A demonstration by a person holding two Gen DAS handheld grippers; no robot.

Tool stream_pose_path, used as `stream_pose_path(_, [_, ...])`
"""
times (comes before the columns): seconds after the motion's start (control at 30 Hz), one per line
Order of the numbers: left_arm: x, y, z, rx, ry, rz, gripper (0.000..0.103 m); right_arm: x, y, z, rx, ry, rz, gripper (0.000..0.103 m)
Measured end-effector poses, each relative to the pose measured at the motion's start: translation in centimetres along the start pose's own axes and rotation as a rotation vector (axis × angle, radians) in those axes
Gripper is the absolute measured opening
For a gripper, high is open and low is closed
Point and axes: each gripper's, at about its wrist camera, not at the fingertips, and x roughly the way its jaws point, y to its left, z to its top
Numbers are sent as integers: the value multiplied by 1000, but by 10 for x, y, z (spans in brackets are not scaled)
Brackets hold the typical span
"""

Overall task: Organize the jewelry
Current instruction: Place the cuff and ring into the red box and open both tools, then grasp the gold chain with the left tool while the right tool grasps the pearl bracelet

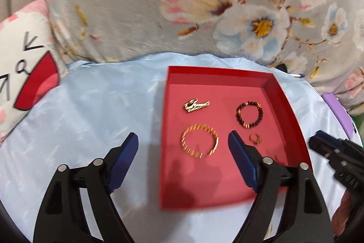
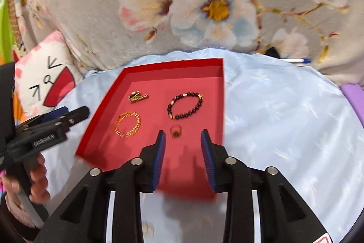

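Both wrist views, one moment. A red tray (image 1: 289,111) lies on a pale blue cloth (image 1: 91,111) that covers the surface, at centre right of the left view and centre left of the right view. All the jewelry I can see is already inside it, each piece apart from the others: a gold clasp-like piece (image 2: 137,96) toward the far left of the tray floor, a gold bangle (image 2: 127,124) below it in the frame, a dark beaded bracelet (image 2: 185,105) toward the far right, and a small gold ring (image 2: 176,131) nearest the lower edge.

My left tongs (image 1: 183,150) stand wide apart and hold nothing; one finger is over the blue cloth, the other over the tray floor just left of the ring in that view, with the bangle between them in the picture. My right tongs (image 2: 182,140) are also apart, less widely, and empty; the ring sits just above the gap between their tips. The frames do not show how high either pair is above the tray.

No jewelry shows on the cloth outside the tray. I judge the gathering stage done, or nearly so; what may remain is tidying the pieces within the tray. Motion blur softens fine detail, so the exact form of the clasp-like piece stays uncertain.

Beyond the cloth: a floral blanket (image 2: 204,3) and a cartoon-face pillow (image 1: 20,56).
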Motion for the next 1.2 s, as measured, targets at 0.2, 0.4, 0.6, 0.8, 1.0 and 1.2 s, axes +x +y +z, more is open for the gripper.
stream_pose_path(0.2, [-48, 14, -56, 23, 28, 11, 81, -59, -2, -63, -27, 15, -25, 36])
stream_pose_path(0.4, [-69, 15, -120, 26, 97, -17, 81, -80, 13, -133, -70, 50, -69, 38])
stream_pose_path(0.6, [-70, -1, -162, 78, 134, 2, 81, -78, 22, -165, -77, 92, -53, 38])
stream_pose_path(0.8, [-66, -17, -175, 138, 127, 19, 81, -68, 29, -175, -93, 125, -46, 38])
stream_pose_path(1.0, [-52, -8, -174, 99, 189, 27, 81, -66, 33, -177, -112, 130, -44, 38])
stream_pose_path(1.2, [-50, 0, -172, 89, 189, 63, 81, -63, 29, -176, -92, 142, -37, 38])
